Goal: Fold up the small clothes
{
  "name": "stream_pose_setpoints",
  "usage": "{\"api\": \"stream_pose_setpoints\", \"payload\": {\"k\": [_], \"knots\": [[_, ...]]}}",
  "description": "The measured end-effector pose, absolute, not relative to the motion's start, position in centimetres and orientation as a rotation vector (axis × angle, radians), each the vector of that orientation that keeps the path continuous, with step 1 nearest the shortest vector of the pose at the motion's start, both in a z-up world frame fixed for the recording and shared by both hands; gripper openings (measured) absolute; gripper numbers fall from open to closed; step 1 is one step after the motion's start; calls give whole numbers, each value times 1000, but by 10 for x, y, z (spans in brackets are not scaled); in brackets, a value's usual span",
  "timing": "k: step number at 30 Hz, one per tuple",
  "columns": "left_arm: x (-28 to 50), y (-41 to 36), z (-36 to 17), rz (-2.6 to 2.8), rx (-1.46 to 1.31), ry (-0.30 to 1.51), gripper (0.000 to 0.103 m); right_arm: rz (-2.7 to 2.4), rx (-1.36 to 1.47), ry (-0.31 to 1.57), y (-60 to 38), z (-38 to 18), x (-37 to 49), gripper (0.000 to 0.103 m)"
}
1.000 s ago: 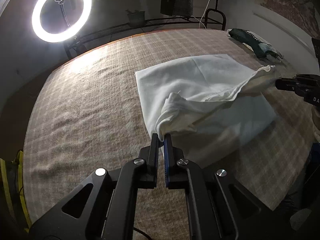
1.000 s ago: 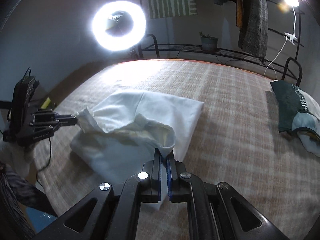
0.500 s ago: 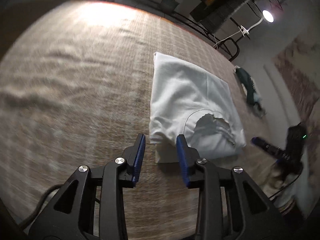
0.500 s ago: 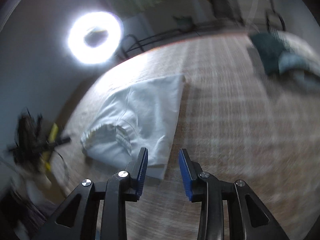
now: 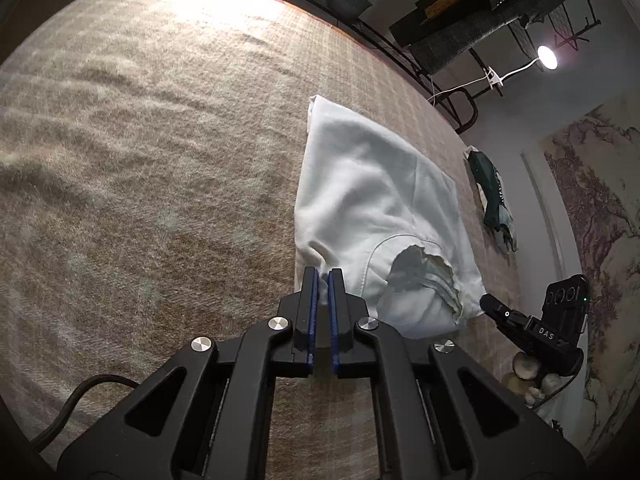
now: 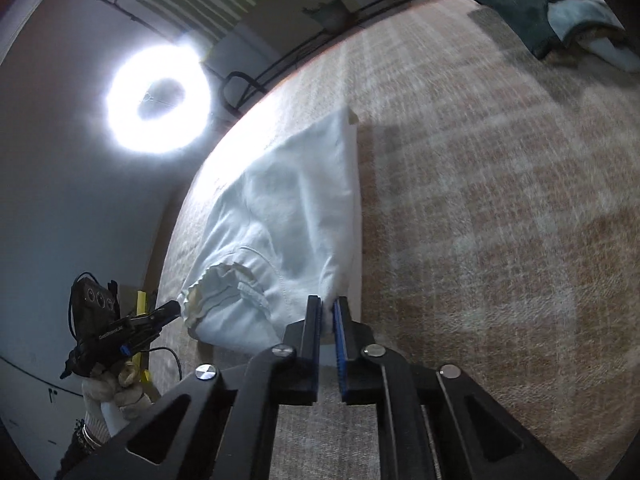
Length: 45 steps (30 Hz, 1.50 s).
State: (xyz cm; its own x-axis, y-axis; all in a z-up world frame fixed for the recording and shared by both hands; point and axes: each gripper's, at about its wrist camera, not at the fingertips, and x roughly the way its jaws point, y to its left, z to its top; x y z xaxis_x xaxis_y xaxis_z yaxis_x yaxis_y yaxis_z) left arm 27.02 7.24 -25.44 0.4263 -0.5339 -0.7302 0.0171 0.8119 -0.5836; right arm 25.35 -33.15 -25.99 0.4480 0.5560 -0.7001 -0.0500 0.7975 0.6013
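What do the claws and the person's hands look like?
Each claw is black plastic with two flat fingers lined with blue ribbed pads and silver round screws. The left claw has a black cable trailing from it. The right claw looks the same. The right claw's body carries white letters. Both hands wear pale gloves.

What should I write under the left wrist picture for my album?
Left gripper pinches a corner of the white garment on the checked blanket.
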Motion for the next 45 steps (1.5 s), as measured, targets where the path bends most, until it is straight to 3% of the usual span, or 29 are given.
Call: {"api": "stream_pose_setpoints", "payload": {"k": [8,18,23,28,34,45], "knots": [[255,73,-231,-392,-528,1039,2,423,600,989,-338,-235,246,1],[247,65,-255,-309,-392,1122,2,387,556,1047,-346,-247,229,2],[241,66,-238,-262,-338,1078,2,309,387,1080,-338,-244,234,20],[248,49,-208,-297,-291,960,2,347,323,960,-335,-206,246,20],[274,1,-224,-343,-220,1017,2,439,183,933,-279,-177,302,20],[286,4,-270,-323,-265,1146,2,433,-8,1033,-198,-241,379,20]]}}
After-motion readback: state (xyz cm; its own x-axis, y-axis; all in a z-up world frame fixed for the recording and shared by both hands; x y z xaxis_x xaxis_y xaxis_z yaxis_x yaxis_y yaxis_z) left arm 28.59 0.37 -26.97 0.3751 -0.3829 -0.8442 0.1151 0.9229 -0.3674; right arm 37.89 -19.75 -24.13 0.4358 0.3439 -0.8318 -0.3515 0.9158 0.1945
